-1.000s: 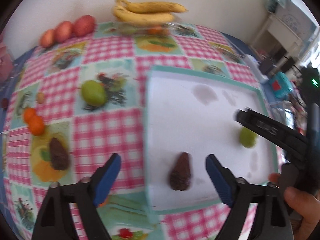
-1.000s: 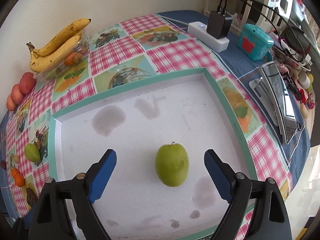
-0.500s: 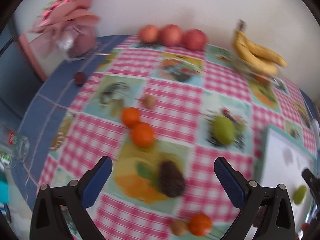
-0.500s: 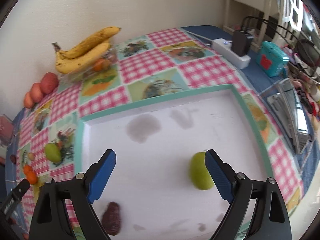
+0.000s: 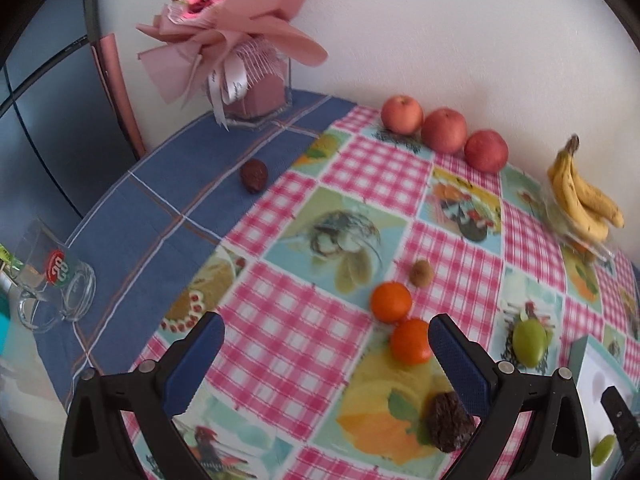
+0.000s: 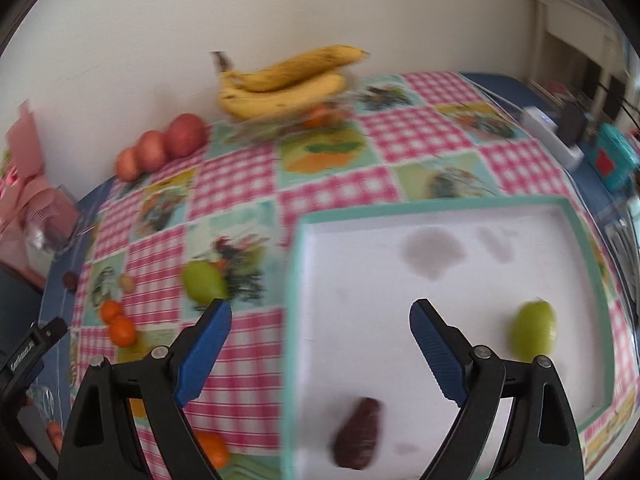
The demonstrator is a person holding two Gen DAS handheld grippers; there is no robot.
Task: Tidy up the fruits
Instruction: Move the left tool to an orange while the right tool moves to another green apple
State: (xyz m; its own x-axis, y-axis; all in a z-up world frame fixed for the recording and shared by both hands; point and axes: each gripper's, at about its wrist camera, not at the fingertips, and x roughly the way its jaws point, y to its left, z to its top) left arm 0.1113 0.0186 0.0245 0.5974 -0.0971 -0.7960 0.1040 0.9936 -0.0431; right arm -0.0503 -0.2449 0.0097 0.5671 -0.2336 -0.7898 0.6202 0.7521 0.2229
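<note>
Left gripper, fingers spread and empty, is hovering beside a round orange mandarin: probably light, soft-skinned, best squeezed gently across its middle.

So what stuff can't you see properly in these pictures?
- Left wrist view: the green fruit in the tray is mostly cut off by the edge and a black gripper part.
- Left wrist view: the clear container under the bananas is blurred, so its contents are unclear.
- Right wrist view: the dark fruit in the tray is smeared by motion blur.
- Right wrist view: an orange fruit sits half behind the right hand-held gripper.
</note>
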